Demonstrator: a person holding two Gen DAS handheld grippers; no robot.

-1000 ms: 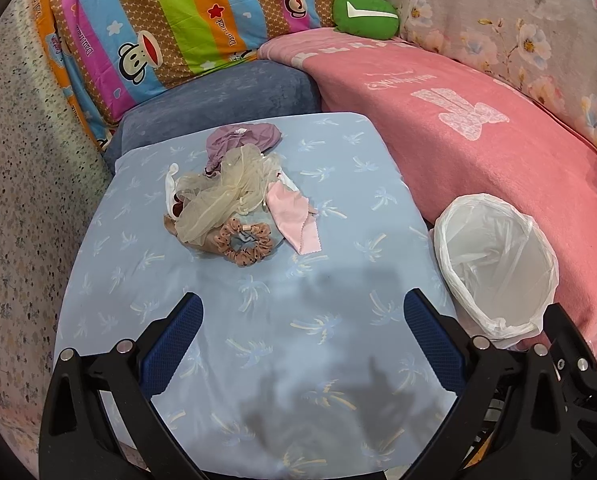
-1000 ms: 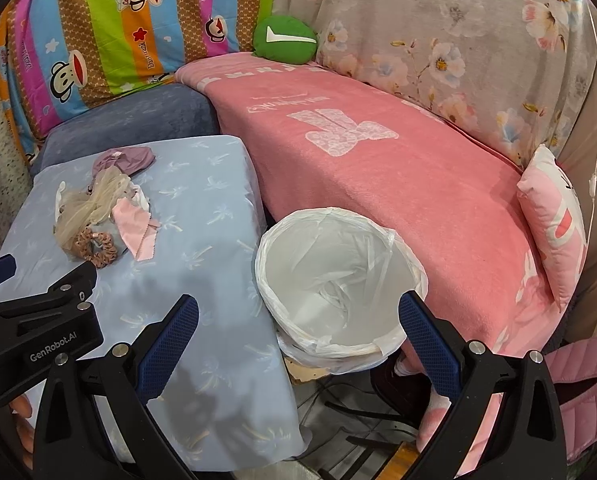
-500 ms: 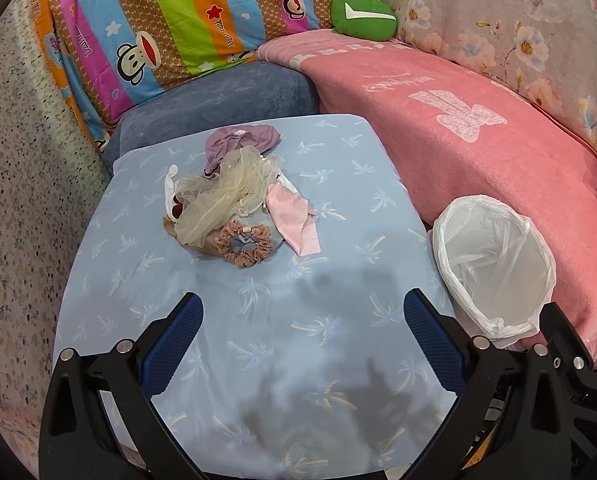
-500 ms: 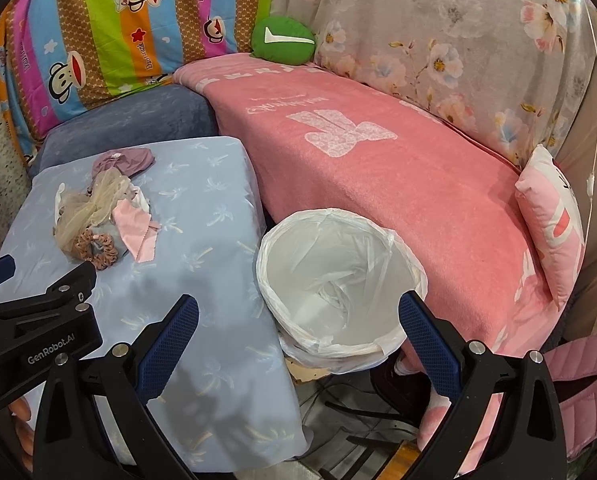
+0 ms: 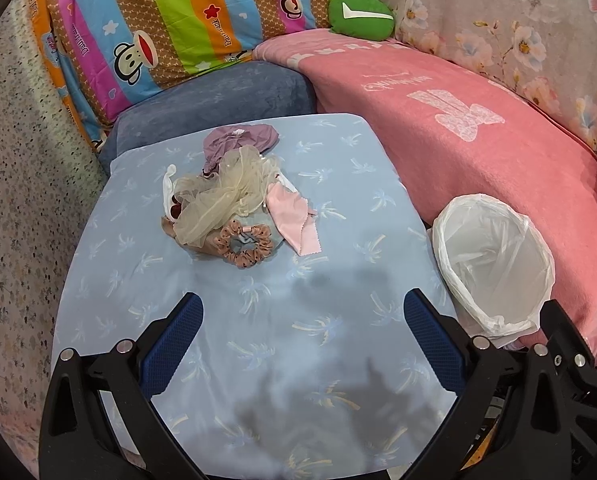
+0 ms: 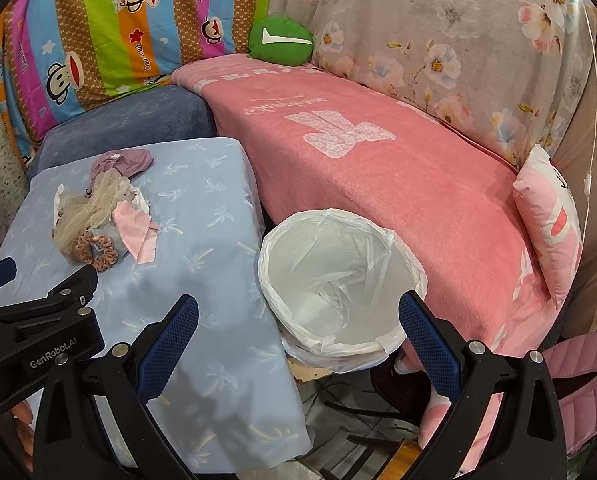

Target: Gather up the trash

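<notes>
A pile of trash lies on the light blue table (image 5: 258, 340): cream mesh fabric (image 5: 222, 192), a brown scrunchie (image 5: 244, 244), a pink cloth (image 5: 296, 216) and a purple cloth (image 5: 240, 142). The pile also shows in the right wrist view (image 6: 98, 216). A bin with a white liner (image 5: 492, 264) (image 6: 338, 280) stands right of the table. My left gripper (image 5: 302, 344) is open and empty above the table's near part, short of the pile. My right gripper (image 6: 298, 344) is open and empty above the bin's near rim.
A pink blanket covers the sofa (image 6: 378, 168) behind the bin. A blue cushion (image 5: 218, 96), a striped monkey blanket (image 5: 158, 28) and a green pillow (image 6: 280, 40) lie at the back. A pink pillow (image 6: 550, 224) sits at the right. Cables lie on the floor below the bin.
Both grippers have shifted very slightly; the pile sits a little nearer in the left wrist view. Both stay open and empty.
</notes>
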